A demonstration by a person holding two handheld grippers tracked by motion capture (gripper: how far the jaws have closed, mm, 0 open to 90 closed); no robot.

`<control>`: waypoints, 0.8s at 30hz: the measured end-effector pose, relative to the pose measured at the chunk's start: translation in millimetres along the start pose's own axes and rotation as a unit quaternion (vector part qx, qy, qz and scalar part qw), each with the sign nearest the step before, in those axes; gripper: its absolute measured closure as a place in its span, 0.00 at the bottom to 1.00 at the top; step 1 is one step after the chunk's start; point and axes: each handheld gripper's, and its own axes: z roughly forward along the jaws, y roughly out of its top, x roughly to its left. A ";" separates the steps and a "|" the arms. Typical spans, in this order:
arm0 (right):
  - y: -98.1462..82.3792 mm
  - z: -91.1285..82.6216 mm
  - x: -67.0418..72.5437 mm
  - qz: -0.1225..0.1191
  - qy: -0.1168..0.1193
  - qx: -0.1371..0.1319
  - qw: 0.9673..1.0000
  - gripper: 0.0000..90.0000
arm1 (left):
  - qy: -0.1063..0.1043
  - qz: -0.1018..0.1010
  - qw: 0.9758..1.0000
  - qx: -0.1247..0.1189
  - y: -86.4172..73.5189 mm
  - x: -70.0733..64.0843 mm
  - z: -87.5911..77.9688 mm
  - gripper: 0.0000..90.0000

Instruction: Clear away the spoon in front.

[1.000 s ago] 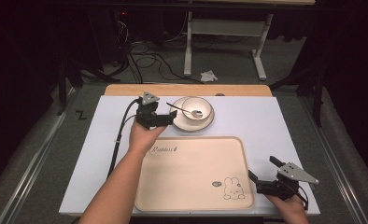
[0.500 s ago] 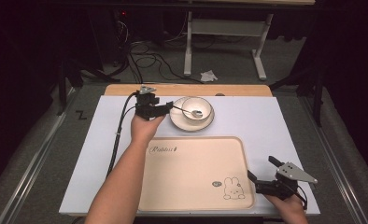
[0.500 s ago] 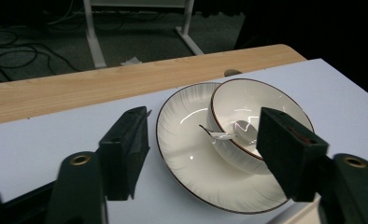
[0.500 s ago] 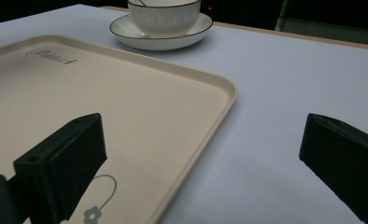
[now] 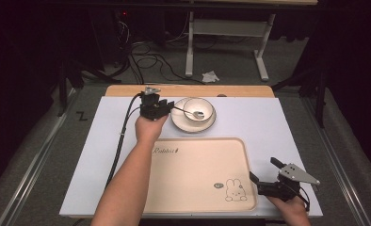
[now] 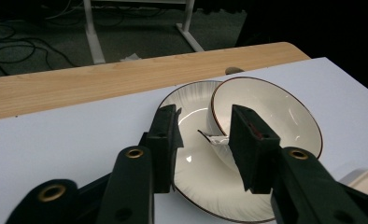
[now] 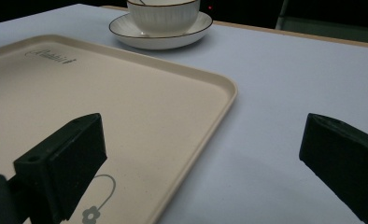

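On the table (image 5: pixel 287 122), beyond the empty tray (image 5: pixel 197 174), a bowl (image 5: pixel 198 109) sits on its saucer (image 5: pixel 179 123). The left gripper (image 6: pixel 203 140), jaws spread, straddles the spoon handle (image 6: pixel 212 137); closing seems next. The right gripper (image 5: pixel 264 175) rests agape.

White ribbed bowl with thin brown rim (image 5: pixel 198 108) upright on matching white saucer (image 5: pixel 179 123); metal spoon (image 5: pixel 194 113) inside bowl, handle end (image 6: pixel 213 138) sticking out over saucer's left side.
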 end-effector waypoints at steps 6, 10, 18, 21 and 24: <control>-0.1 -0.1 -0.1 -0.002 0.000 0.000 1.000 0.01 | -0.005 -0.003 1.000 0.000 0.2 0.2 -0.5 0.80; 0.0 -0.2 0.1 -0.001 0.000 0.000 1.000 0.01 | -0.002 0.004 1.000 -0.002 -0.2 -2.0 -0.6 0.87; -0.2 -0.1 -0.2 0.000 0.000 0.001 1.000 0.01 | -0.009 0.007 1.000 -0.005 0.0 -3.8 -2.2 0.94; -0.3 0.1 -0.5 0.001 0.000 0.001 1.000 0.01 | -0.013 0.007 1.000 -0.007 -0.1 -4.9 -2.6 0.95; -0.4 0.2 -0.7 0.000 0.000 0.001 1.000 0.01 | -0.017 0.012 1.000 -0.005 -0.3 -5.7 -3.3 0.97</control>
